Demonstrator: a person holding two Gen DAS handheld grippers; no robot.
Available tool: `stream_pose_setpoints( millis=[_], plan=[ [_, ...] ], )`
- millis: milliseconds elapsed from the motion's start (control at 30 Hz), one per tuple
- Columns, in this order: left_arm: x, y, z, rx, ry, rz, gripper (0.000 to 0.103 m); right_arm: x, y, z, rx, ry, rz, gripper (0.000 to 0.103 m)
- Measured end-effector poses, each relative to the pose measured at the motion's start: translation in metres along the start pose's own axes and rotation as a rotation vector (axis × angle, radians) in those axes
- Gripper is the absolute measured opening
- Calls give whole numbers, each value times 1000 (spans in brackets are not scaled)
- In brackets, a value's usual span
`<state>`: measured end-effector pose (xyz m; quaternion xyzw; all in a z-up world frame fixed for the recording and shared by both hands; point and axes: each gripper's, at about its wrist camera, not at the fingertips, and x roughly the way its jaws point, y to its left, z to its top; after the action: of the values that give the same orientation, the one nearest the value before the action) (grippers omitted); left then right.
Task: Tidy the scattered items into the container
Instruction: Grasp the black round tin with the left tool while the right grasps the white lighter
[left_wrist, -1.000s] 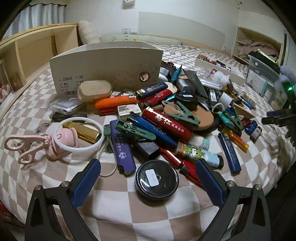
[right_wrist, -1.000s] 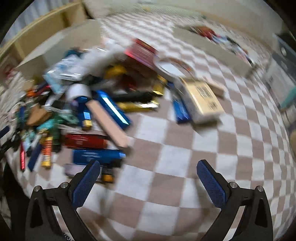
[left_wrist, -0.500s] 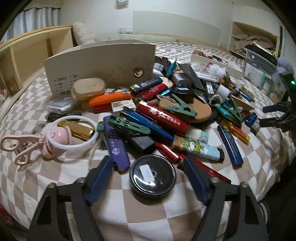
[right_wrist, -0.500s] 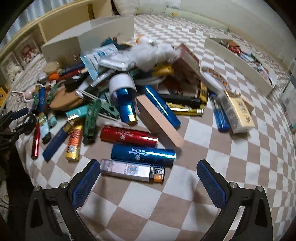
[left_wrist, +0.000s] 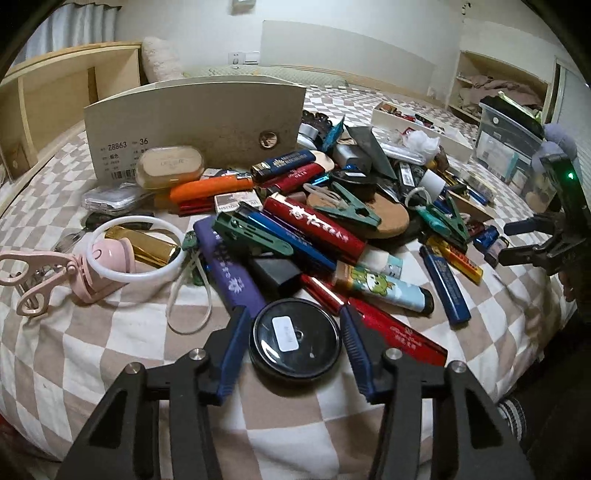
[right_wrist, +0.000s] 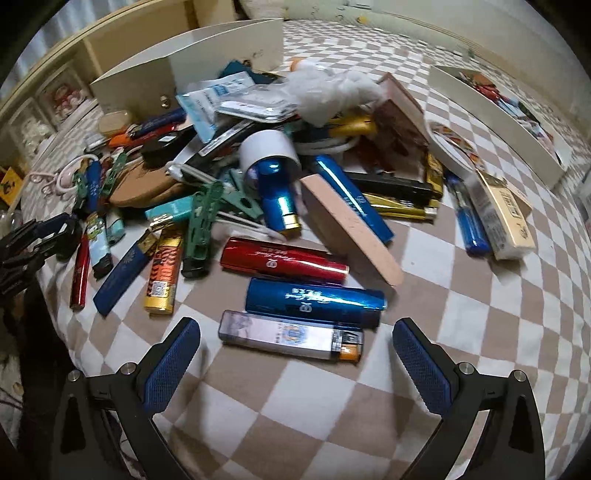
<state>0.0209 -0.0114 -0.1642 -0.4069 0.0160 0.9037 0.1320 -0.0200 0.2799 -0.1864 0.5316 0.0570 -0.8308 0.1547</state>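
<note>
A heap of lighters, clips and small items lies on a checkered bedspread. In the left wrist view, my left gripper has its blue pads closed in against both sides of a round black tin at the heap's near edge. The beige cardboard box stands behind the heap. In the right wrist view, my right gripper is wide open and empty, just short of a clear lighter and a blue lighter. The box also shows in the right wrist view at the far left.
A red lighter lies right beside the tin. A pink clip fan with a white ring lies to the left. A long white tray sits at the far right. The bed edge drops off close in front.
My left gripper has moved forward and closed its fingers onto the black tin. My right gripper has swung toward the heap and settled near the clear lighter, still open.
</note>
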Motion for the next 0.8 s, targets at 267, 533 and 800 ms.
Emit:
stream_pose_setpoints(
  millis=[267,533,800],
  plan=[
    [-1,-1,-2,0,10,1,50,15,-1,0,21,78,-57,103],
    [-1,-4,-6,4,28,22,53,18,3,2,47,87,-73,97],
    [-2,-7,-6,14,27,33,54,10,1,1,66,71,-76,82]
  ],
)
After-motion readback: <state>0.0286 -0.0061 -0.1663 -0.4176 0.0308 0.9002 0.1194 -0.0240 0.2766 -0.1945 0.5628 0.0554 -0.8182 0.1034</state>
